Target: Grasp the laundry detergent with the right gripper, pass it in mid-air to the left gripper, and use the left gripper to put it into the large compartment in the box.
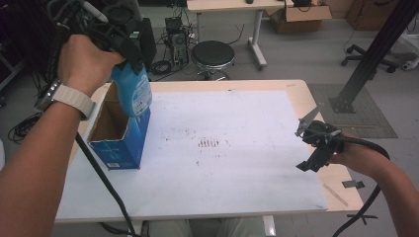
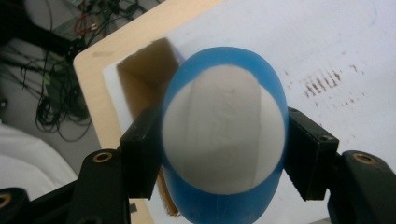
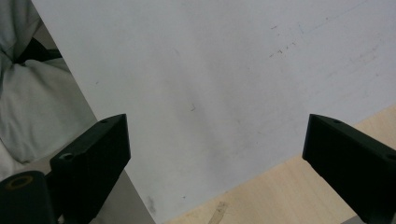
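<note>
Left gripper (image 2: 224, 154) clamped on blue bottle (image 1: 132, 91), hanging over the open cardboard box (image 1: 118, 143). Right gripper (image 3: 219, 154) spread wide, holding nothing, well right of the box. Likely trouble: bottle catching the box rim, tipping it.

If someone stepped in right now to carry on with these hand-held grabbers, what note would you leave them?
Left gripper: shut on the blue and white plastic bottle, held above the open blue cardboard box at the table's left edge.
Right gripper: open, nothing between its jaws, held over the right edge of the white table mat.
Done: the bottle is gripped and clear of the box's opening; whether it is going in or coming out I cannot tell.
Left: set the bottle where it belongs; the right gripper could steady the box if needed.
</note>
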Demonstrator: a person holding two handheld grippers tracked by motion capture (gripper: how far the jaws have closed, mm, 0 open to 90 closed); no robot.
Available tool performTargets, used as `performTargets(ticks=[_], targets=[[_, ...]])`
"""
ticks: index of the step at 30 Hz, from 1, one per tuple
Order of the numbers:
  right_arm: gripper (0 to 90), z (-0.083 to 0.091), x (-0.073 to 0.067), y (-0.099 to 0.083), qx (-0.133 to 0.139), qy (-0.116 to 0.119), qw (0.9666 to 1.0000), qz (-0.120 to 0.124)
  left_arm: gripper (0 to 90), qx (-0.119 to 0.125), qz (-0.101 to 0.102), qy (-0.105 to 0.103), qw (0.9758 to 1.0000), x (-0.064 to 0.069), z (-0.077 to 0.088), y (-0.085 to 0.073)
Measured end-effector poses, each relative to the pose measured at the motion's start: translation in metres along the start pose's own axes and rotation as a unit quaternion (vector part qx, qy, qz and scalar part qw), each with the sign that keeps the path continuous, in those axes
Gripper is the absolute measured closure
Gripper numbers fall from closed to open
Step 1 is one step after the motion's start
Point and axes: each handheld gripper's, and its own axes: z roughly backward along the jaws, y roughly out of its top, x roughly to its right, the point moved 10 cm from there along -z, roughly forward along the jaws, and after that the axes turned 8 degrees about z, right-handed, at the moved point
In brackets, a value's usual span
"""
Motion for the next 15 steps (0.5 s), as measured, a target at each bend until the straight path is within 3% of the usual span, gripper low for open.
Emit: performTargets(ticks=[4,11,15], targets=[[7.2,0.0,0.0,0.001,-0.002,0.001,1.0,0.001,38.2,-0.004,0.038,0.003,0.9993,-0.016,0.002,-0.003],[7.2,0.001,0.002,0.002,-0.003,-0.001,1.0,0.005,38.2,-0.009,0.109,0.016,0.9938,-0.047,0.001,-0.016],[6.9,0.0,0.002,0.005,-0.003,-0.003,1.0,0.009,38.2,-0.008,0.131,0.015,0.9912,-0.059,-0.002,-0.022]])
